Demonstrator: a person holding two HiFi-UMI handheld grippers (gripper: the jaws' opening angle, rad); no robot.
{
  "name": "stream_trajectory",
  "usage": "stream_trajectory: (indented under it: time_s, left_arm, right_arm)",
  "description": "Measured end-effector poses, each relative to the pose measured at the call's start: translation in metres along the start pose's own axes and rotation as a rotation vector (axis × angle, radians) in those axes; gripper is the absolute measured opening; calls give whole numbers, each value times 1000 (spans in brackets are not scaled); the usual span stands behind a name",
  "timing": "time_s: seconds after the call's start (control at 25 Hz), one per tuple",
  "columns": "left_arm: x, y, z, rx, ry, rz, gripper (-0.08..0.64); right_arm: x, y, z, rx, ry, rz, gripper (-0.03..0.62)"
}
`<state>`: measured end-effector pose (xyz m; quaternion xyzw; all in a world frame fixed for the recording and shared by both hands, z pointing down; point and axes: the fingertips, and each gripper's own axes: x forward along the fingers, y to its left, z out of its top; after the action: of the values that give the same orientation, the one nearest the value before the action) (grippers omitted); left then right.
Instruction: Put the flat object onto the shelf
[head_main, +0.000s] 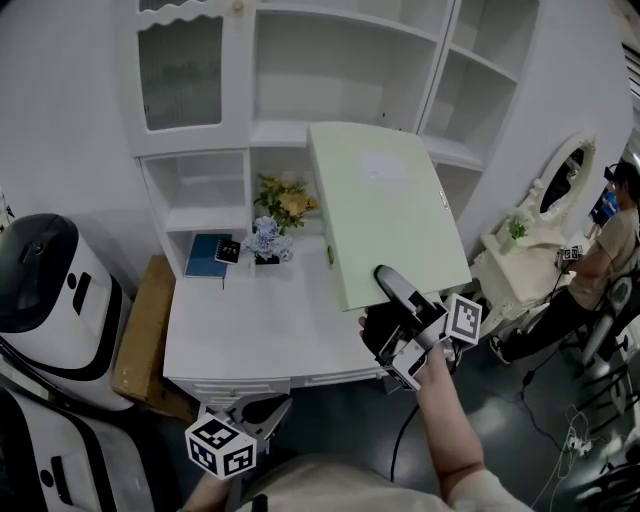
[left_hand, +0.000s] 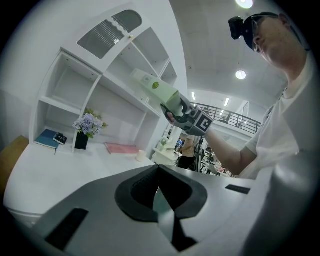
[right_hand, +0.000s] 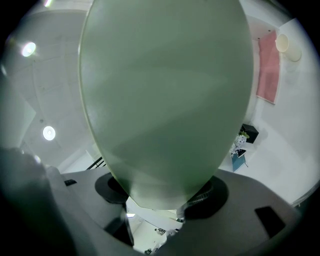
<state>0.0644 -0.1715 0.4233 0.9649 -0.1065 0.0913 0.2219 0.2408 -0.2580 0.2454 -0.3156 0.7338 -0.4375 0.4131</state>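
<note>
Pale green and flat, the board (head_main: 385, 210) is up in the air above the white table (head_main: 250, 320), tilted in front of the shelf (head_main: 340, 70) and pinched at its near edge by the right tongs (head_main: 392, 285). The left tongs (head_main: 262, 412) hang low by the table's front edge, jaws together on nothing (a vase of flowers (head_main: 268, 238) and a blue book (head_main: 207, 254) sit at the back of the table).
</note>
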Motion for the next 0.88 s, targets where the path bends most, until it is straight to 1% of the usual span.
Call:
stream_trajectory:
  time_s: [0.12,0.32,0.4,0.48,0.56,0.76,0.88]
  left_arm:
    - [2,5,1,-5,-1,1,14]
    - [-3,8,-2,-11,1,6,14]
    - [1,16,-1,-26,8,3,14]
    - [8,34,6,-43,20,3,14]
    - [9,44,12,-52,23,3,14]
    - [-4,40,9,-45,4,3,14]
    - [-10,37,6,-38,-7,0,14]
  right_arm:
    - [9,-2,8,-10,-8,-2,296]
    - [21,-4,10,-7,-24,-5,298]
    - [30,-13,20,3,-33,-20,298]
    - [47,-27,37,12,-39,-39,298]
    - [59,-32,48,13,-47,-52,298]
    - [61,-23,47,0,-60,-57,298]
    - [62,-21,47,8,-68,-56,298]
